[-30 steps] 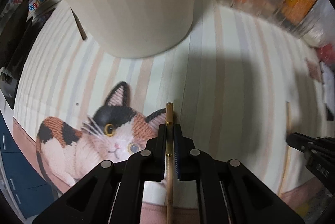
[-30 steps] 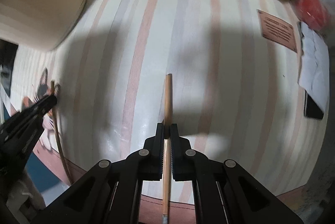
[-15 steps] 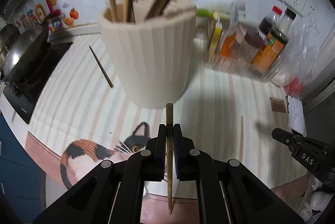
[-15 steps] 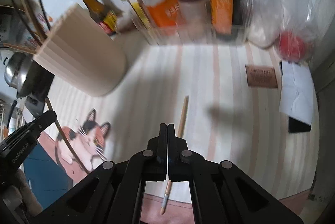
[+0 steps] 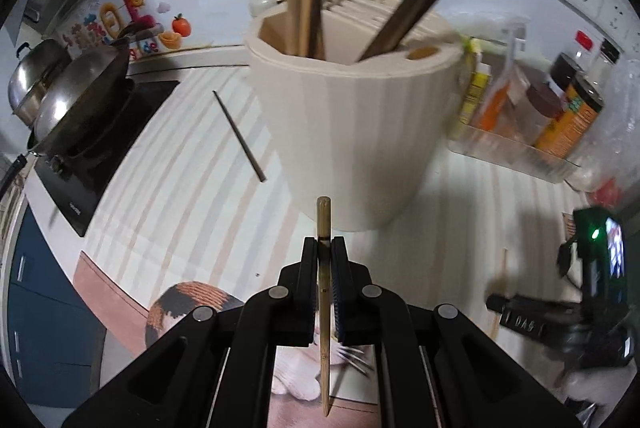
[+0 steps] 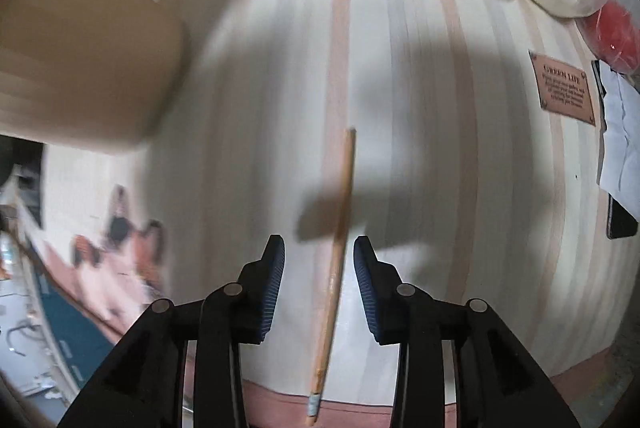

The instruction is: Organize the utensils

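A: Left gripper (image 5: 324, 248)?
B: Pinching a bamboo chopstick (image 5: 323, 228) just short of the utensil holder (image 5: 352, 132).
A: Right gripper (image 6: 319, 260)?
B: Jaws spread, straddling a wooden chopstick (image 6: 340, 228) flat on the striped mat (image 6: 460, 188).

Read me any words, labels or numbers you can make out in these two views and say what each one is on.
"GREEN LIFE": heading on the brown card lying on the counter; the smaller lines under it are too small to read.
"DAS": on the right gripper's black body; any further letters are unclear.
Colourful wall sticker: letters too distorted to read.
Bottle and jar labels: blurred, unreadable.
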`<state>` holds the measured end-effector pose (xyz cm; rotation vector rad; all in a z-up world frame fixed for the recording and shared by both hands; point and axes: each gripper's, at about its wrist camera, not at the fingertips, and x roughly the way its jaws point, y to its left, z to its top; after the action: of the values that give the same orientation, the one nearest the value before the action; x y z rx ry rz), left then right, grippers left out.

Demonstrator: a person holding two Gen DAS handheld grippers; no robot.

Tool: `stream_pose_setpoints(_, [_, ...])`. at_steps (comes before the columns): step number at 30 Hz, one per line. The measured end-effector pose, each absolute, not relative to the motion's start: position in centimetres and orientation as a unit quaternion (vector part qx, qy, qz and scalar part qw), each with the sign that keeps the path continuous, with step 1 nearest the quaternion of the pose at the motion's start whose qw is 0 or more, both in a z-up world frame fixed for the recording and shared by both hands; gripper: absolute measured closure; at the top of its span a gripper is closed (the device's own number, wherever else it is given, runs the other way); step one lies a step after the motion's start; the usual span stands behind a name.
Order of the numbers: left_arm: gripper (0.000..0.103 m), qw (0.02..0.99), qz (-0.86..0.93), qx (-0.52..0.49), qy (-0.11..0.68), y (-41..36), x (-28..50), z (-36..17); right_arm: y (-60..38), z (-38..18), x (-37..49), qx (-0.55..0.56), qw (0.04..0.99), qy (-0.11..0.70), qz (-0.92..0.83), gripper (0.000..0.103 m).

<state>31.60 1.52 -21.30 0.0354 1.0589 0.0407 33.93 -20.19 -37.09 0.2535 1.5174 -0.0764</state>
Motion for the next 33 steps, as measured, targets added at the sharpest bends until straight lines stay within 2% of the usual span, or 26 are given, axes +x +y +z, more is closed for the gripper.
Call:
stream_pose_setpoints(4, [0.099,0.862,0.027,0.012,0.506,2.0,31.9,-21.5,-19.1,-37.6,33.4,0.070,0.721,0.687,-0.055,0.070])
stream_pose_setpoints(5, [0.099,0.862,0.028,0.008,0.506,2.1,31.9,-21.6,-18.7,-37.5,33.3,0.049,0.725,0.684,-0.063,0.078])
stream_pose_setpoints(6, [0.099,0.862,0.029,0.008,0.506,2.1,32.0,-21.6,-18.4,-37.5,33.1,0.031,0.730,0.679,-0.070,0.091])
stream_pose_setpoints(8, [0.099,0.862,0.029,0.003,0.506,2.3,32.0,-21.6,-18.4,-37.3,32.7,0.035,0.741,0.667,-0.061,0.096])
stream_pose_setpoints(19, [0.099,0.868,0.020,-0.014,0.495,3.4,30.6,-19.5,-21.1,-31.7,29.3,0.123,0.797,0.591,-0.004,0.097])
stream_pose_setpoints(26, [0.099,0.878,0.007,-0.052,0.477,4.8,29.4,-16.3,-20.4,-23.6,28.8,0.169,0.848,0.501,0.032,0.097])
stream_pose_setpoints(33, [0.103,0.913,0.000,-0.083,0.401,7.1,29.1,-8.1,-18.4,-12.5,30.5,0.201,0.898,0.383,0.087,0.097])
